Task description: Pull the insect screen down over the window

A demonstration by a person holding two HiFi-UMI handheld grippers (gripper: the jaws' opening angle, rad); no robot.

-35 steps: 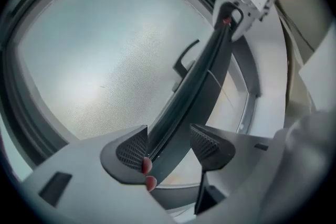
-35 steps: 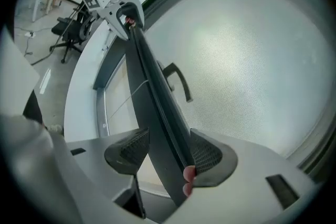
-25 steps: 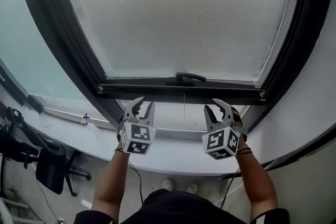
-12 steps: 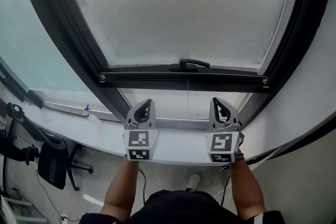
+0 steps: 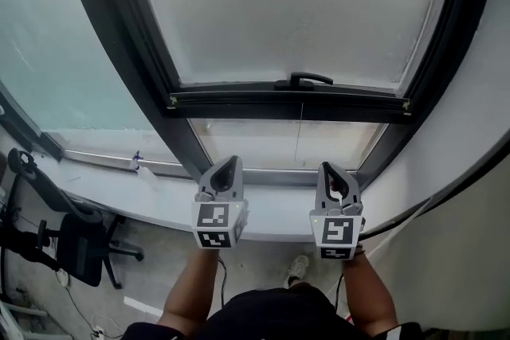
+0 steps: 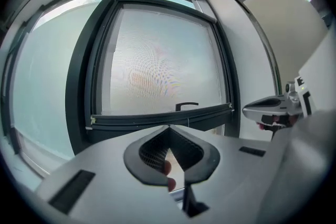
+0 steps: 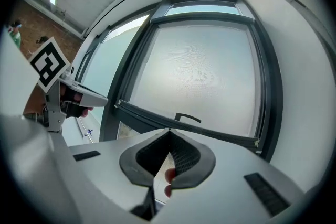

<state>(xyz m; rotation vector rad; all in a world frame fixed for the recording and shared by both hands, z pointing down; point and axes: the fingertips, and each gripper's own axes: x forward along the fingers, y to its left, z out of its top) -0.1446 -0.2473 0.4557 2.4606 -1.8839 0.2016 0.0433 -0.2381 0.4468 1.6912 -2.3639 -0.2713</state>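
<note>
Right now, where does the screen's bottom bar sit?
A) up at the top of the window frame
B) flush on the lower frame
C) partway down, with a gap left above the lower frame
C: the bottom bar hangs above the lower frame, with bare glass showing between them.

left gripper (image 5: 226, 168): jaws closed, tips meeting; points away from the body, roughly level; its marker cube (image 5: 219, 224) faces the head camera.
right gripper (image 5: 331, 172): jaws closed tip to tip; same pose, beside the left one at like height, the two apart.
left forearm (image 5: 190, 289), right forearm (image 5: 370, 295): bare, both stretched forward, roughly parallel.
</note>
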